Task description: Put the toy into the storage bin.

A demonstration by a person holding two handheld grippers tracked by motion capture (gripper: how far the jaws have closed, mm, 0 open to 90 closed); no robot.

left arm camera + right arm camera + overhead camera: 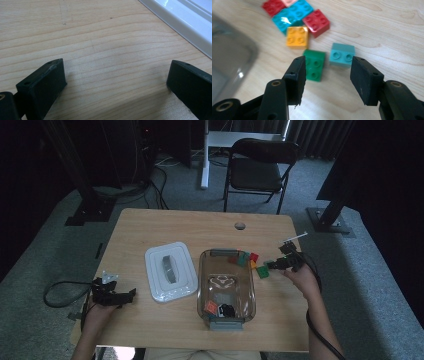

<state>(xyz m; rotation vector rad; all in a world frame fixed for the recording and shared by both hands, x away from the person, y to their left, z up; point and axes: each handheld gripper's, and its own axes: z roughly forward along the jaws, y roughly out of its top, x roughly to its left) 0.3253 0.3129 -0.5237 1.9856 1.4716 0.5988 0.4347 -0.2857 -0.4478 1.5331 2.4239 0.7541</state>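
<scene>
Left tongs (131, 293): resting on the bench (150, 227) near its left edge, spread wide, nothing between them; in the left gripper view, bare wood between the two black jaws and the white rim of the lid (175, 22) off to the upper right.
Lid (170, 271): white, flat on the bench just left of the tub, apart from it.
Tub (226, 290): clear, open, in the middle of the bench; a few small pieces already at its near end, one red-orange (210, 307), one dark (227, 310).
Loose blocks (245, 259): clustered on the bench just beside the tub's far right corner; red, teal, yellow and pink ones in the right gripper view.
Green block (314, 64): lying flat, studs up, nearest the tongs, close to the left jaw's tip.
Teal block (342, 55): just beside the green one, slightly farther off.
Right tongs (327, 72): spread wide, empty, hovering low over the bench with the green and teal blocks just ahead of the gap.
Step in hand: likely reaching for a block to move into the tub; grasp not yet made.
Next move: shift slightly left to centre the green block in the gap, lower, close on its sides, lift, carry left over the tub wall, release.
</scene>
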